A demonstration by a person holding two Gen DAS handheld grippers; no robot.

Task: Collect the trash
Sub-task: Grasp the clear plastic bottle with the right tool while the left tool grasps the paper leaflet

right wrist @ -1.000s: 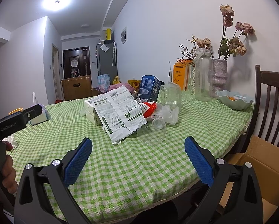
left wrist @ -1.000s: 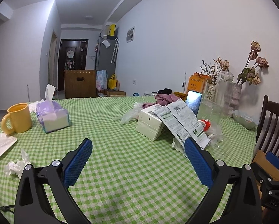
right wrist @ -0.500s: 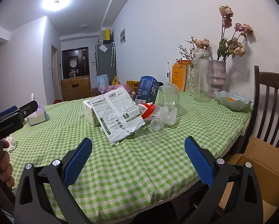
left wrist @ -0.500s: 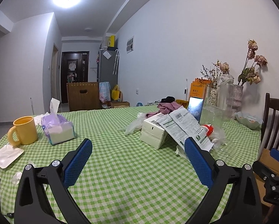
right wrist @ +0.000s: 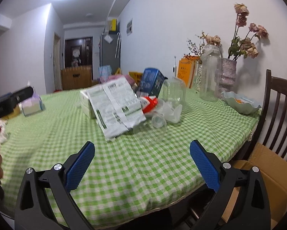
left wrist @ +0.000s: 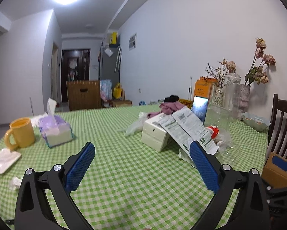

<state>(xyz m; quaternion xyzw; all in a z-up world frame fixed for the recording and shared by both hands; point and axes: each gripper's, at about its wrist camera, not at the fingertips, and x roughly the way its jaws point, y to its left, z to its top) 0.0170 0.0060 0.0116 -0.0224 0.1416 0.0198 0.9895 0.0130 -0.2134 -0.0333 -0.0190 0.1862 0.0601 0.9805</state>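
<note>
A pile of trash lies on the green checked table: a printed white packaging sheet leaning on a white box, a clear plastic bottle lying on its side, a red-and-white wrapper and crumpled clear plastic. Crumpled tissue lies at the left edge. My left gripper is open and empty above the table, short of the pile. My right gripper is open and empty near the table's front edge.
A yellow mug, a tissue pack and a white tray stand at left. Glass jars, vases with dried flowers, a blue carton and a bowl stand at the back right. A chair and cardboard box are beside the table.
The left gripper has dropped lower and drawn back a little, so the tissue at left slid out toward the edge. The right gripper has shifted toward the pile; its view is blurred.
</note>
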